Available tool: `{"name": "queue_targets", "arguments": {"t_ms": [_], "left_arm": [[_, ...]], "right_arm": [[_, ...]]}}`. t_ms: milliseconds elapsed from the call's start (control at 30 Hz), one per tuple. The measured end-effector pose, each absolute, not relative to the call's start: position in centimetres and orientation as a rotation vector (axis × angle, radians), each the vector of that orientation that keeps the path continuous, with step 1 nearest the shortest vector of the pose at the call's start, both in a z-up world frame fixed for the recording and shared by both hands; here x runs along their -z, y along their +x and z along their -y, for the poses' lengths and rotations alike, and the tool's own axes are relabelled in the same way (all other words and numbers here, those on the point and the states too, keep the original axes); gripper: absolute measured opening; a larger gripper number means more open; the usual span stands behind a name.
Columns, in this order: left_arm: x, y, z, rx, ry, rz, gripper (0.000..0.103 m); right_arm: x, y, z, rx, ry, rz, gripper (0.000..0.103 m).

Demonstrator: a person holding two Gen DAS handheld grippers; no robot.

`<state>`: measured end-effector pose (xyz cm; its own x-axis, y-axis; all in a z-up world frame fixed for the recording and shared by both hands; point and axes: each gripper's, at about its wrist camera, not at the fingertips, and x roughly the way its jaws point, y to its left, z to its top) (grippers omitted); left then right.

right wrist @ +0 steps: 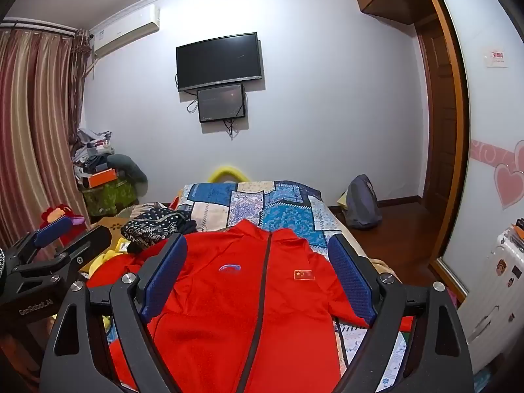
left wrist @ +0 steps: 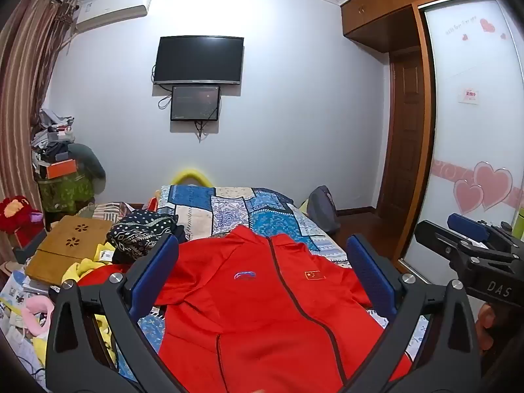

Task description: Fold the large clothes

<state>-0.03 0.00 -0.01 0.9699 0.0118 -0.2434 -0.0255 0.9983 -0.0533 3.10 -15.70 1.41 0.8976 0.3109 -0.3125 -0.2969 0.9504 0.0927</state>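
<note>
The fold is not yet begun; this is judged to be the approach, with both tools held above the near end of the bed (left wrist: 229, 206). The left claw (left wrist: 262, 275) is spread wide, and nothing is gripped between its blue pads (left wrist: 154, 271). The right claw (right wrist: 257, 275) is likewise spread wide and empty, tipped slightly down toward the cloth. Each tool is seen at the edge of the other's view, side by side and apart.

The jacket (left wrist: 255, 311) is laid on the bed, front up, collar pointing away toward the far wall. It is bright red, with a dark zip (right wrist: 263, 281) closed down the middle, a blue logo on one breast and a small flag patch (right wrist: 304, 274) on the other. The body is spread fairly flat, though soft creases are seen near the shoulders. One sleeve is run off toward the clutter at the left; the other is draped toward the bed's right edge, over the patchwork quilt.

For the next move, an edge must probably be picked: a sleeve or shoulder on each side, each claw lowered to the cloth and closed on a single layer, so the sides can be brought in over the zip. The hem is hidden below the frames.
</note>
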Motion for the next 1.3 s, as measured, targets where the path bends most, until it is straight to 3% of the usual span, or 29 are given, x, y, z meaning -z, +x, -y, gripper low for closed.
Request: {"name": "queue_targets", "arguments": {"t_ms": [1300], "left_arm": [[0.2, -0.1, -0.8, -0.003, -0.091, -0.268, 0.103]], "right_arm": [[-0.7, 3.2, 15.2, -0.31, 0.044, -0.345, 0.086]]}}
